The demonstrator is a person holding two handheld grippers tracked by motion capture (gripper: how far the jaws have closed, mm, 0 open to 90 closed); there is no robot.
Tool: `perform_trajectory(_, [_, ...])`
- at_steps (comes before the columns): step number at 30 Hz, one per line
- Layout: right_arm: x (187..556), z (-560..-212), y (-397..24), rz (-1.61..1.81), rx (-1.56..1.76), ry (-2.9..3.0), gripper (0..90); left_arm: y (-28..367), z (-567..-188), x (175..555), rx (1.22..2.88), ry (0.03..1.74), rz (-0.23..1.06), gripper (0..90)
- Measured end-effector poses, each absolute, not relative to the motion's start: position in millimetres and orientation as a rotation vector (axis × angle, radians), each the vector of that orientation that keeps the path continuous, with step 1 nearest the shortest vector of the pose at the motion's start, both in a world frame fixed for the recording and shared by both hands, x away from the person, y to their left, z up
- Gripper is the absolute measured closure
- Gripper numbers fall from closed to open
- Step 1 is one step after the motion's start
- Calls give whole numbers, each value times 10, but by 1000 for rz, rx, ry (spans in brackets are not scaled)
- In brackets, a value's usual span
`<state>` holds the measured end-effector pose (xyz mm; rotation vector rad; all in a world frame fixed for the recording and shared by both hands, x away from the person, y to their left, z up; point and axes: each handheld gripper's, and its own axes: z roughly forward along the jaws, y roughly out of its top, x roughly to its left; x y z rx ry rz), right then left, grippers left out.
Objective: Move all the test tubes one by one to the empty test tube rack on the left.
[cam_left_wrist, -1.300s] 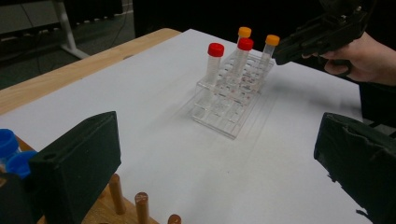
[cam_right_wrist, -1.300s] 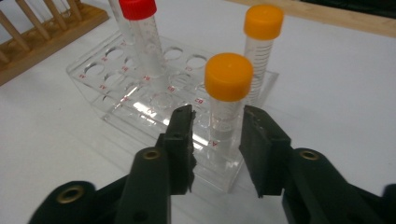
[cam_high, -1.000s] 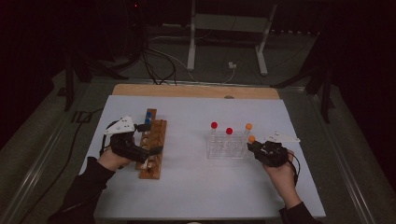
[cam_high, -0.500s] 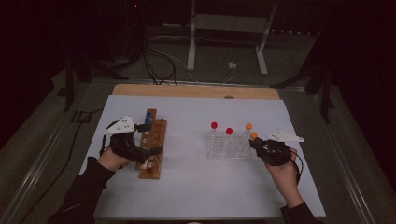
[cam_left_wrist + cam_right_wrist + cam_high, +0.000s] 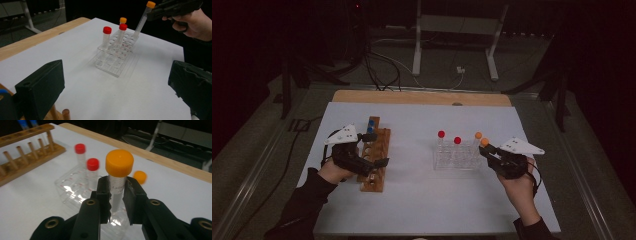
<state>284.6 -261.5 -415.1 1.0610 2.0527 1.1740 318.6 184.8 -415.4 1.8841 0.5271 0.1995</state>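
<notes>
Grip first: right gripper [image 5: 117,195] has its two black jaws closed on an orange-capped tube [image 5: 119,173] just below the cap, pads pressing the clear wall on both sides. In the left gripper view the same tube [image 5: 143,18] hangs tilted, cap leaning away from the clear rack [image 5: 115,53], its lower end at the rack's far corner; cannot tell whether the tip is free of its well.

Judgement for this step: lift straight along the tube's own axis until the bottom is above the rack's top plate, then translate. A sideways pull while the tip sits in a well would likely drag or tip the light plastic rack. Hold is high on the tube, so expect some swing; keep the wrist level and move slowly.

Beyond the held tube stand two red-capped tubes [image 5: 92,164] and a second orange-capped tube [image 5: 140,177] in the same rack; pass above their caps.

Farthest across the white sheet: wooden rack [image 5: 374,157] with blue-capped tubes [image 5: 370,125] at its far end. Left gripper [image 5: 374,150] rests beside it, jaws wide apart, holding nothing.
</notes>
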Motion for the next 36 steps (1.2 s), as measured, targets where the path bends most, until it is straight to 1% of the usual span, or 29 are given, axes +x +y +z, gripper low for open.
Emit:
perform_trajectory(12, [2779,-4181,-2249,1249,959,2190,752,1742,-4112,3127,1890,487,176,15])
perform_trajectory(21, [2773,-4284,-1951,1265,888,2306,752,1646,-4112,3095,1893,467,164,15])
perform_trajectory(33, [2786,-4343,-1697,1274,826,2383,752,1463,-4124,3051,1910,415,112,20])
perform_trajectory(36, [2787,-4353,-1644,1275,813,2399,752,1419,-4126,3039,1914,400,104,38])
